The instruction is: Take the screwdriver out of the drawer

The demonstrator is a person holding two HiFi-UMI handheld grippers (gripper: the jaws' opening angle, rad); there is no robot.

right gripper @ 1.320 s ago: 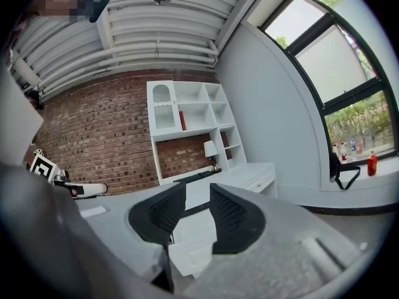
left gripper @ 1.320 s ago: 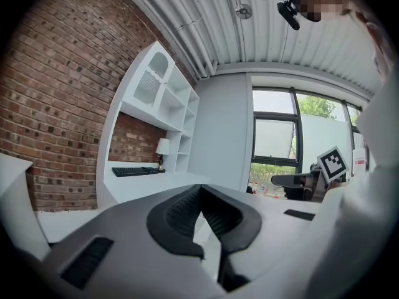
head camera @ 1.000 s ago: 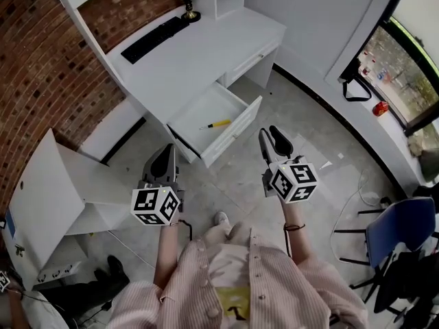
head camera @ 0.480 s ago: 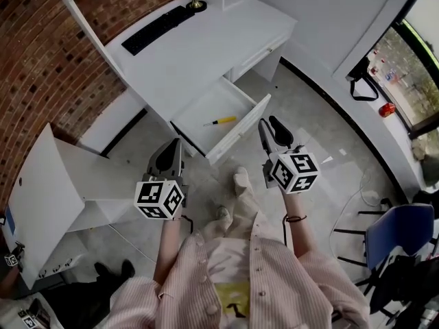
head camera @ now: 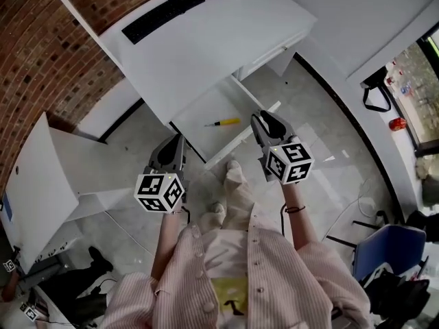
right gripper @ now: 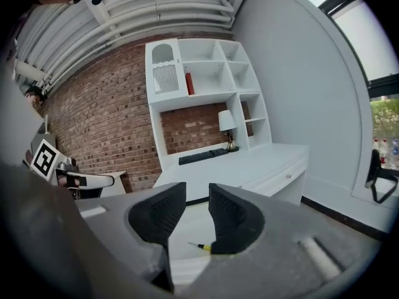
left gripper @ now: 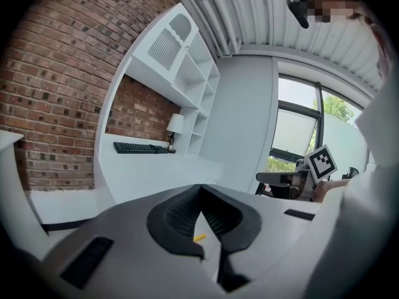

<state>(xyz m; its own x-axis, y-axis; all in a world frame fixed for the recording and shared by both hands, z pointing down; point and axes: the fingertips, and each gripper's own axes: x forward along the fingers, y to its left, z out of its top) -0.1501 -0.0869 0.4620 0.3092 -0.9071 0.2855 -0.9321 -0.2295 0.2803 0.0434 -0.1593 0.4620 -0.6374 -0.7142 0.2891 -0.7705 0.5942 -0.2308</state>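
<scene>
Inside the open drawer (head camera: 206,108) the screwdriver (head camera: 224,123) lies untouched; we hold the right gripper (head camera: 264,124) spread empty at its front edge, the left gripper (head camera: 171,148) pressed together.

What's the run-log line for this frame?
drawer: open | screwdriver: lying inside, untouched | left gripper: shut, empty | right gripper: open, empty, nearer the screwdriver

One screwdriver (head camera: 223,123), one open drawer (head camera: 206,108), one white desk (head camera: 206,46), one black keyboard (head camera: 162,16) and one lamp (right gripper: 225,122). Two handheld grippers: a left gripper (head camera: 175,142) and a right gripper (head camera: 264,120). One blue chair (head camera: 394,242).
</scene>
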